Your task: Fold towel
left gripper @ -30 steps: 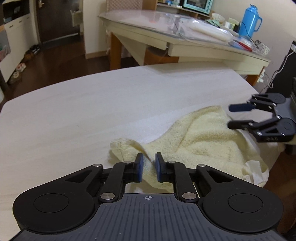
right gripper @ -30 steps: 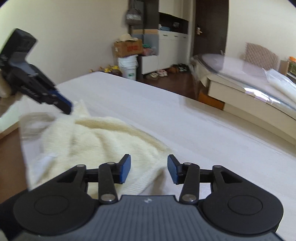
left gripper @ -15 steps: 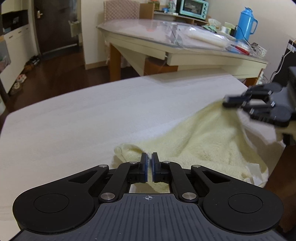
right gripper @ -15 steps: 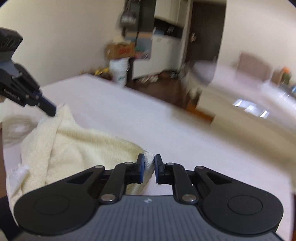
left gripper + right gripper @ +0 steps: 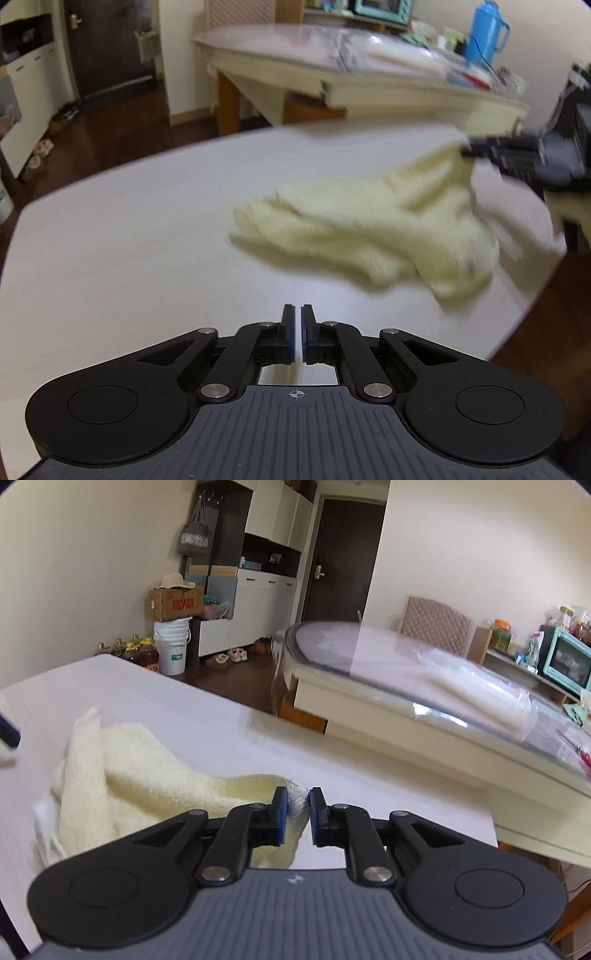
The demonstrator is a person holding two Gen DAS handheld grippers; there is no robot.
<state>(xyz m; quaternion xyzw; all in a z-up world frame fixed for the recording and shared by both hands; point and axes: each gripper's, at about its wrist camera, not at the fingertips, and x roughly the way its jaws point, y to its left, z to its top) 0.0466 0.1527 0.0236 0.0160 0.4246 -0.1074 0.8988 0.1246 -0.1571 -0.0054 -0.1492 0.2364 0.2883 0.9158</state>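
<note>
Now towel [image 5: 147, 775] corner pinched in right gripper [image 5: 294, 805] jaws — left gripper [image 5: 297, 332] empty.

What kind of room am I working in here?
Most likely a lived-in home, a dining and entry area: shoes on the floor by white cabinets, a toaster oven on a side shelf, and a blue thermos on the other table.

Towel [image 5: 147, 775] fluffy terry cloth; table [image 5: 129, 240] matt pale woodgrain; right gripper [image 5: 294, 805] matt black plastic.
</note>
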